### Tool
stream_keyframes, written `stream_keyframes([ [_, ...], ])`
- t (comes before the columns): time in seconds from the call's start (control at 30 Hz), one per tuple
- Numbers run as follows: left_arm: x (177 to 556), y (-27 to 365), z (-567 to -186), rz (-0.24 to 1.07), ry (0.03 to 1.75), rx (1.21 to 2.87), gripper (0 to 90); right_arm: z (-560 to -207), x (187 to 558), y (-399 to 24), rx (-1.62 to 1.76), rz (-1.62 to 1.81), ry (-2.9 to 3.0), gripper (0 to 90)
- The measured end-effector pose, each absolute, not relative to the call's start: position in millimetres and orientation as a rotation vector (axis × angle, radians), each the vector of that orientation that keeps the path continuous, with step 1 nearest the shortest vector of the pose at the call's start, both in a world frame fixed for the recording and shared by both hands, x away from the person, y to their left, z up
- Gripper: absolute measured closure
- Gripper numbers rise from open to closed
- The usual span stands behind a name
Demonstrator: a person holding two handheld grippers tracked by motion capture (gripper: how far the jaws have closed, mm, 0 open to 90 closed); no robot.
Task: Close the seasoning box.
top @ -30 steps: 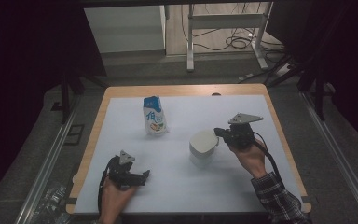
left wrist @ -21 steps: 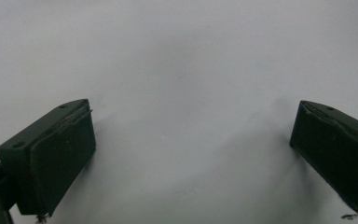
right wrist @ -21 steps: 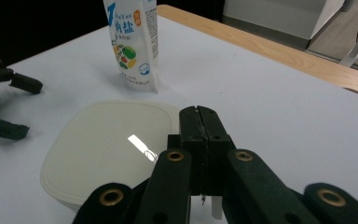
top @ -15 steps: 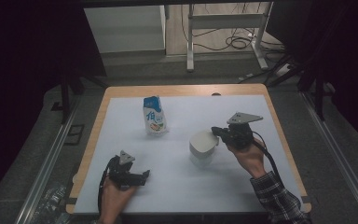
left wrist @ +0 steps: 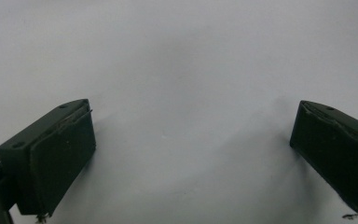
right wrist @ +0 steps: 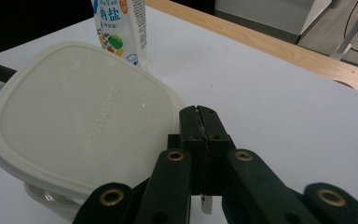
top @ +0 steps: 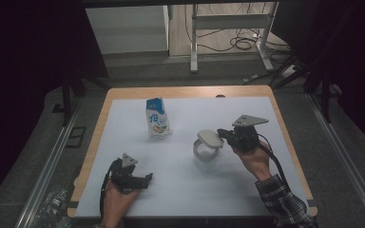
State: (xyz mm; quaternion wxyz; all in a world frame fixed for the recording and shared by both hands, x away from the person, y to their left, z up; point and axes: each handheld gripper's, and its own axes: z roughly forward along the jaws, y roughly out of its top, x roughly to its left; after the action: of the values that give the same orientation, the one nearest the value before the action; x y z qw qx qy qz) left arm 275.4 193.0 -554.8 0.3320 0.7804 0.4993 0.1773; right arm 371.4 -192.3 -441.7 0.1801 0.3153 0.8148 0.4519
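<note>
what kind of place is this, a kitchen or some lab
Likely a lab or recording workspace, not a kitchen: a white-topped table with black curtains around it and loose cables on the floor behind.

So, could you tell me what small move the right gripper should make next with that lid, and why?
Probably lift the lid a little higher and clear of the container. The right gripper is shut on the lid's edge, and the lid sits tilted, raised on the gripper's side and still over the container's mouth. The left gripper rests open on the table, apart.
</note>
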Motion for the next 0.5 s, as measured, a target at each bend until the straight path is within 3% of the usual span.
stream_keyframes([
  [0.5, 275.2, 193.1, -554.6, 0.46, 1.305, 2.043, 0.5, -447.4, 374.5, -195.0, 0.918, 1.27, 2.304, 89.4],
])
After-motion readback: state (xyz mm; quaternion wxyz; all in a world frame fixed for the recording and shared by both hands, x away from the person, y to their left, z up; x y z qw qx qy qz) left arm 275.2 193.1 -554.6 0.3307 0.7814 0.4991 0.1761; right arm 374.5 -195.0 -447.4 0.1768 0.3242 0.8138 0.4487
